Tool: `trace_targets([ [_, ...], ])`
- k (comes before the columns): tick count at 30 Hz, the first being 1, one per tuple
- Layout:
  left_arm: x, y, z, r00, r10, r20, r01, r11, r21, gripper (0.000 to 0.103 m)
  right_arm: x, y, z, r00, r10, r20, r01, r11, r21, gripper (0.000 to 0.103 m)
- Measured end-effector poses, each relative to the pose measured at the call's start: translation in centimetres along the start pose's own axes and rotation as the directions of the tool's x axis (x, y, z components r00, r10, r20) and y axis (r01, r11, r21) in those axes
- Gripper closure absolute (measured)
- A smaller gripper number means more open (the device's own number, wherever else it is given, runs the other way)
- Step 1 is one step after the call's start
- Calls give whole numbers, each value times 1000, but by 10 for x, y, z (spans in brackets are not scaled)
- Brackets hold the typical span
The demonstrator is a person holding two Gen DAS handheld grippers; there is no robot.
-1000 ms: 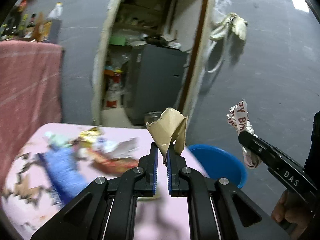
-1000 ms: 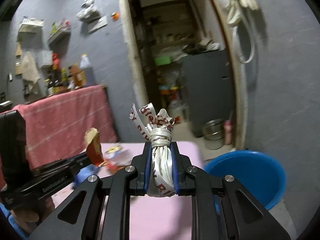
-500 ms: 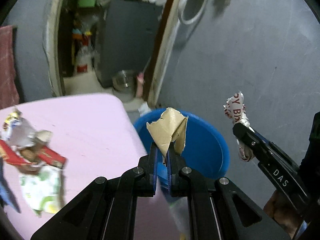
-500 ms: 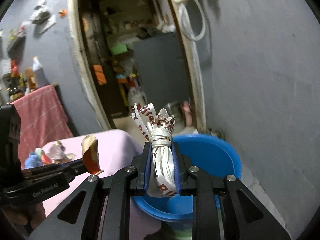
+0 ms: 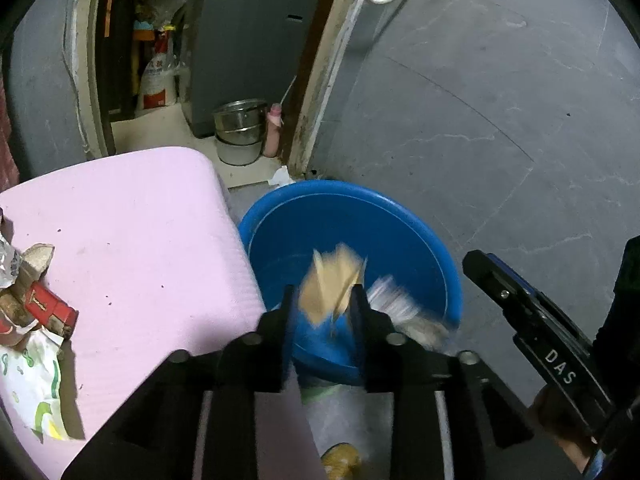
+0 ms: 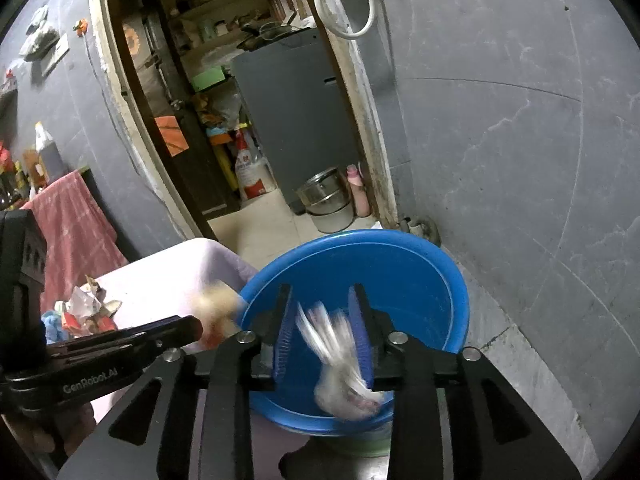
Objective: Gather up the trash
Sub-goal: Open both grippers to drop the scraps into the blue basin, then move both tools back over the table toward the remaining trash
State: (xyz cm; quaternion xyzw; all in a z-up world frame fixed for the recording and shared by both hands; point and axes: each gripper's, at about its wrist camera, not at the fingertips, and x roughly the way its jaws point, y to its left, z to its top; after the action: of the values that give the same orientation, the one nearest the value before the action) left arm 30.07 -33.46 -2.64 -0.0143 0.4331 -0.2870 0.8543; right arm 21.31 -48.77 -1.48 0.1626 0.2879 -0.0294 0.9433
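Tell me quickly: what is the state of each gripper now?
Left gripper: open, brown paper scrap dropping out.
Right gripper: open, white printed wrapper falling toward blue basin.

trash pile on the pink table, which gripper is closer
Left. The left gripper is open over the tub by the table edge; the right gripper is farther out over it.

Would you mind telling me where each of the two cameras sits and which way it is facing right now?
Left wrist: on the left gripper, looking down into the blue basin; open fingers and the right gripper show.
Right wrist: on the right gripper, facing basin and doorway; open fingers and the left gripper show.
Shared: basin, pink table, steel pot.
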Motion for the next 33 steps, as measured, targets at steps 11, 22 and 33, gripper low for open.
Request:
trace_targets([
  [11,-57,5,-1,981,12,192,-9,1000,-18,53,-30,19,11,991,-6,136,12,999,-45,58],
  [22,-167,51,-10,886,146,440,-116,989,-96,21,-86,91,16,923,105,371,-53,988,-147,20],
  [33,-251,112,-57,760,343,552,-268,939,-215,5,-104,165,1,869,255,425,-153,954,-259,0],
])
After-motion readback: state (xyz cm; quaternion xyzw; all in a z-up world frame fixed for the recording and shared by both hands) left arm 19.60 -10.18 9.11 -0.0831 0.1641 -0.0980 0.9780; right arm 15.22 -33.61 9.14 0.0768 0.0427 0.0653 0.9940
